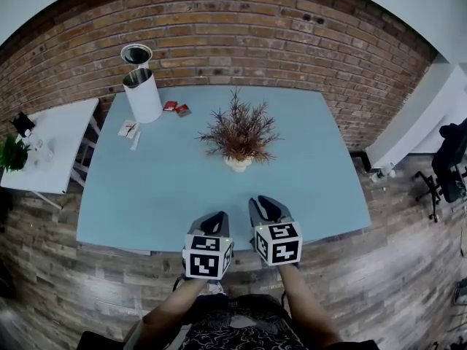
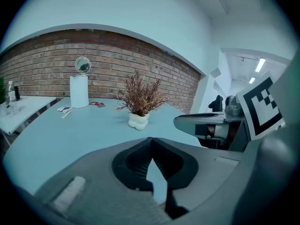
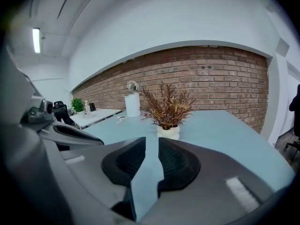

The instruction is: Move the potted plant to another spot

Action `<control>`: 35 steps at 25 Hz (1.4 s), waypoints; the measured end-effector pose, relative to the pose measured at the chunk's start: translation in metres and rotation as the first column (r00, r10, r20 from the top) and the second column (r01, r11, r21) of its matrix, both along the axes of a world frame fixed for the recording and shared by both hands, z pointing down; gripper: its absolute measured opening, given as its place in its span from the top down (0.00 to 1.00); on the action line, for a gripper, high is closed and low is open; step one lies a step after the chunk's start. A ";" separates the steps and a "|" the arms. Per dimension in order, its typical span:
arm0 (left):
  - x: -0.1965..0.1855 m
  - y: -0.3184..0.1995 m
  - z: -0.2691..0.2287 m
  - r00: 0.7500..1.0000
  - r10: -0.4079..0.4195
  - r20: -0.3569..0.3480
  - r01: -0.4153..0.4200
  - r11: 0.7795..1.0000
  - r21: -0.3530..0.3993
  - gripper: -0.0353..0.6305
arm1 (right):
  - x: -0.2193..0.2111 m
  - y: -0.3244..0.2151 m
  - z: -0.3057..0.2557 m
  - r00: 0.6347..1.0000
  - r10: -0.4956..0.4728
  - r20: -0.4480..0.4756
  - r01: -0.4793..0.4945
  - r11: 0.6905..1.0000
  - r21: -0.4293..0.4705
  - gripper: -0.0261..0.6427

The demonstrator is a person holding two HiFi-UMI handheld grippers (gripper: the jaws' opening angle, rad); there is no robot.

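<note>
The potted plant [image 1: 239, 133], dry reddish-brown sprigs in a small white lumpy pot [image 1: 238, 164], stands upright near the middle of the light blue table [image 1: 146, 195]. Both grippers hover side by side over the table's near edge, pointing at the plant and well short of it. My left gripper [image 1: 213, 221] is shut, its tips touching with nothing between them [image 2: 151, 139]. My right gripper [image 1: 264, 206] is slightly open and empty [image 3: 151, 139]. The plant [image 2: 139, 97] shows ahead in the left gripper view. In the right gripper view the plant [image 3: 167, 108] is also straight ahead.
A white cylinder [image 1: 142, 95] with a round mirror-like disc [image 1: 136, 54] behind it stands at the table's far left, with red packets [image 1: 176, 109] and white packets [image 1: 130, 130] nearby. A white side table [image 1: 51, 144] is at left, a brick wall behind, an office chair [image 1: 449, 162] at right.
</note>
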State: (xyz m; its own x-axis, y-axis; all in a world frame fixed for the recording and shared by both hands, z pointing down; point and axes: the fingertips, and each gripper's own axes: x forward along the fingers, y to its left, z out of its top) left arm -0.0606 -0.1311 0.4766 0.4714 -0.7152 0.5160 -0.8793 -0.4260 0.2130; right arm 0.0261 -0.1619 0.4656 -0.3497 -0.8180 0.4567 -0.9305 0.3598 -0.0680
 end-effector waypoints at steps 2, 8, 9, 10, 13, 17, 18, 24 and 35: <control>-0.001 -0.006 0.001 1.000 0.010 0.005 -0.009 1.000 -0.002 0.95 | 0.003 -0.008 0.004 1.000 0.014 -0.004 -0.014 1.000 -0.006 0.84; 0.006 -0.020 0.003 0.999 0.035 0.019 -0.035 0.999 -0.001 0.95 | 0.008 -0.029 0.016 1.000 0.010 -0.019 -0.011 1.000 -0.014 0.79; 0.008 -0.023 0.004 0.999 0.038 0.021 -0.038 0.999 -0.002 0.95 | 0.010 -0.033 0.018 1.000 0.012 -0.021 -0.012 1.000 -0.013 0.78; 0.010 -0.025 0.005 0.999 0.041 0.025 -0.041 0.999 -0.003 0.95 | 0.013 -0.038 0.020 1.000 0.012 -0.021 -0.013 1.000 -0.012 0.77; 0.014 -0.036 0.009 0.999 0.034 0.033 -0.034 0.999 -0.012 0.95 | 0.020 -0.050 0.025 1.000 -0.006 -0.027 0.005 1.000 -0.016 0.73; 0.019 -0.055 0.011 1.000 -0.008 0.026 0.008 1.000 -0.023 0.95 | 0.023 -0.072 0.033 0.998 -0.054 -0.036 0.053 0.998 -0.027 0.64; 0.021 -0.059 0.011 1.000 -0.014 0.024 0.015 1.000 -0.024 0.95 | 0.024 -0.078 0.035 0.997 -0.062 -0.037 0.061 0.998 -0.032 0.62; 0.022 -0.080 0.021 0.998 -0.058 0.026 0.059 0.997 -0.051 0.95 | 0.022 -0.109 0.053 0.988 -0.138 -0.063 0.134 0.989 -0.058 0.55; 0.013 -0.110 0.031 0.991 -0.125 0.042 0.127 0.989 -0.072 0.95 | 0.013 -0.144 0.084 0.973 -0.216 -0.085 0.208 0.974 -0.092 0.44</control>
